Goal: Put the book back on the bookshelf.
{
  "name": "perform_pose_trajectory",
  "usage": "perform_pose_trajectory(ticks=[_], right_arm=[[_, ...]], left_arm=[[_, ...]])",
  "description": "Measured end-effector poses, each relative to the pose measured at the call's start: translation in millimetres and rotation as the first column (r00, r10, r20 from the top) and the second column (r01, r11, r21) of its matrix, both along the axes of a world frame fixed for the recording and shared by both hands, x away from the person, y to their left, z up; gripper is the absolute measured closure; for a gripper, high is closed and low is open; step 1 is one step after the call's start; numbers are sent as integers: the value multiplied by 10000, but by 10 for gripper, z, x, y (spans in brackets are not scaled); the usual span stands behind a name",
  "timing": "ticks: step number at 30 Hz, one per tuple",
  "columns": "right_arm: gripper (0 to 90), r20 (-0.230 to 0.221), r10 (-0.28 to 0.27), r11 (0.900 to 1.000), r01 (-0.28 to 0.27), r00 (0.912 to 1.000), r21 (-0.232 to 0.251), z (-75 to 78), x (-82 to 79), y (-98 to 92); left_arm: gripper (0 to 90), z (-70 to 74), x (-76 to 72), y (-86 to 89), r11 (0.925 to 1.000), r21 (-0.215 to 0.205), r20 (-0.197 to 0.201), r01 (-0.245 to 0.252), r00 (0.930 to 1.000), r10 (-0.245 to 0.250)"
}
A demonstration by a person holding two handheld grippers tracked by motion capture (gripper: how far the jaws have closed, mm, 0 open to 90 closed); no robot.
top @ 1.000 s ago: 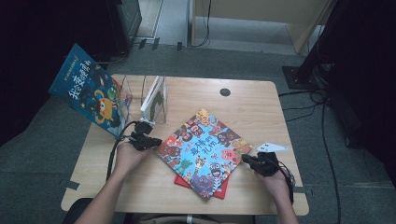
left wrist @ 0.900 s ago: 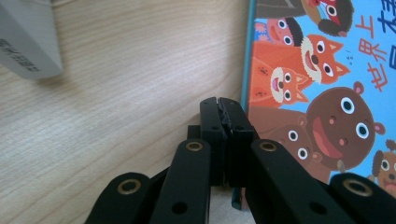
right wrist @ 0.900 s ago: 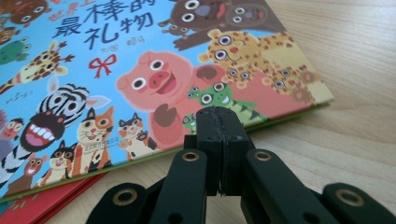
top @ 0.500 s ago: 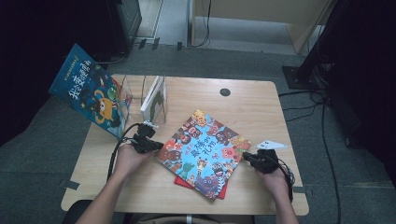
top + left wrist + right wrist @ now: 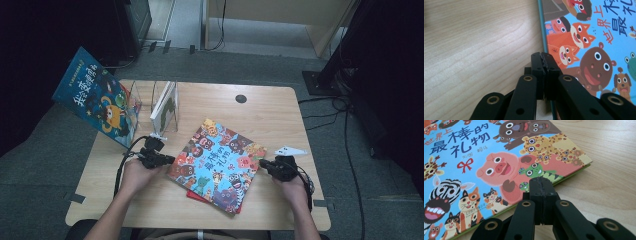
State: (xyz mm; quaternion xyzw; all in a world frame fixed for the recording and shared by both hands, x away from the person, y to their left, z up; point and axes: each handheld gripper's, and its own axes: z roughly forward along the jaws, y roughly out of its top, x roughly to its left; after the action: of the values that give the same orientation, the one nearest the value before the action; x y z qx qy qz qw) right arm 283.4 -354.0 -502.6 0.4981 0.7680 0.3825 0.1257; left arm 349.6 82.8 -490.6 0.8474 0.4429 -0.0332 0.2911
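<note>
Wooden bench [image 5: 280, 115] | animal picture book [image 5: 217, 162] flat, centre frame | left tool [image 5: 167, 160] jaws together at book's left edge | right tool [image 5: 264, 165] jaws together at right edge, nothing clamped

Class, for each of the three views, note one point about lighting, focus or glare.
High view: the wooden table is lit while the surroundings fall into darkness, and detail is soft. Left gripper view: the black jaws at the bottom are sharp, the picture book crisp, with a pale sheen on the wood. Right gripper view: the book cover is clear, the far tabletop slightly blurred.
</note>
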Motion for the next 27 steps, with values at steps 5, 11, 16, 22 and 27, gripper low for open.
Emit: perform_pose_trajectory(ticks=[5, 11, 16, 22, 27], right_arm=[[897, -18, -290, 9996, 290, 9996, 73, -2, 46, 20], [895, 19, -357, 9994, 357, 9994, -7, -1, 106, 50], [897, 105, -301, 9995, 302, 9995, -116, 1, 166, 74], [889, 132, -288, 9994, 291, 9995, -178, 3, 201, 88], [900, 197, 267, 9994, -262, 9994, -213, 31, 150, 105]], left_arm=[[880, -28, -56, -19, 9999, 108, -154, -2, 9999, 3], [877, -24, -112, -4, 9999, 129, -257, -11, 9997, 15], [857, -27, -165, 15, 9999, 10, -259, -125, 9996, 125], [724, 15, -135, 65, 9994, -204, -126, -282, 9995, 280], [630, 104, -112, 48, 9993, -311, 194, -207, 9996, 213]])
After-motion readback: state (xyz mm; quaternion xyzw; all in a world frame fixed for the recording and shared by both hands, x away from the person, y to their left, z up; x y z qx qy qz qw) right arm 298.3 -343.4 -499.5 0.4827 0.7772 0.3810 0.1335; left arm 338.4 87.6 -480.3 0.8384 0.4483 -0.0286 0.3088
